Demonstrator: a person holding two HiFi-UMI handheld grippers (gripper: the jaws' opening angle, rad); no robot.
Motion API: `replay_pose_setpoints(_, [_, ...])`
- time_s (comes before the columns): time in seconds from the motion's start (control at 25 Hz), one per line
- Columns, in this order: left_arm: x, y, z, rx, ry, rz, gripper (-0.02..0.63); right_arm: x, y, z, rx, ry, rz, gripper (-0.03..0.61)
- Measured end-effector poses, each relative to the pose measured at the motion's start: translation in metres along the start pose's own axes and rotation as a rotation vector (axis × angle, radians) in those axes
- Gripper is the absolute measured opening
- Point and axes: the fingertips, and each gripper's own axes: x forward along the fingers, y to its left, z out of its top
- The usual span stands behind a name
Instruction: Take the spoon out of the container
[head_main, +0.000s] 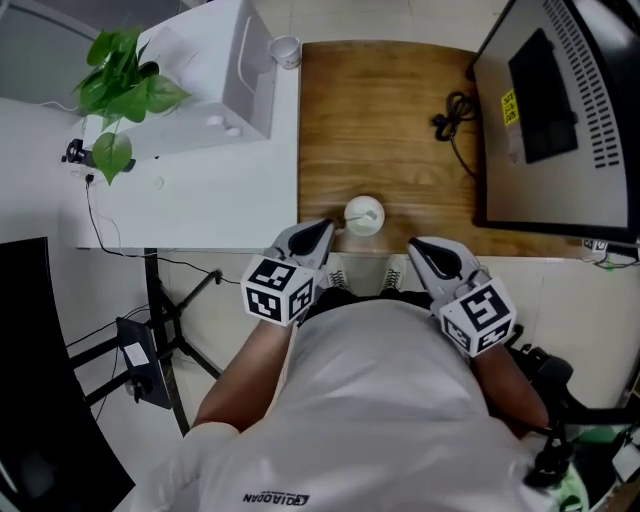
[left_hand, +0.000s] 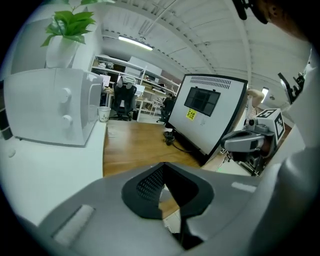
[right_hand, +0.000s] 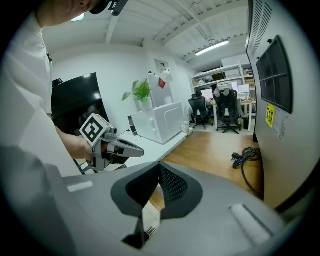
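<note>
- Left gripper (head_main: 325, 232) and right gripper (head_main: 418, 248) hover close to the person's torso, both with jaws clenched on nothing.
- The white container (head_main: 364, 215) stands at the near edge of the wooden table (head_main: 380, 120), between the two gripper tips and touching neither.
- The spoon is too small to make out.

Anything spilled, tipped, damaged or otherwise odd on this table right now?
Nothing stands out. The white container stands upright near the front edge of the wooden table, with nothing spilled around it. A black cable lies loose beside the monitor, untidy but harmless.
</note>
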Motion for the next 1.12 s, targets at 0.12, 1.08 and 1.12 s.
replay_pose_setpoints(0.12, [0.006,0.004,-0.001,0.0,0.011,-0.027,0.006,0.005,-0.001,-0.007,0.028,0.009,-0.024,0.008])
replay_pose_setpoints(1.08, [0.04,0.025,-0.021,-0.134,0.092,-0.112,0.126,0.035,-0.015,-0.033,0.148,0.07,-0.057,0.008])
replay_pose_setpoints(1.12, [0.041,0.025,-0.022,-0.139,0.094,-0.112,0.127,0.036,-0.015,-0.033,0.149,0.07,-0.055,0.008])
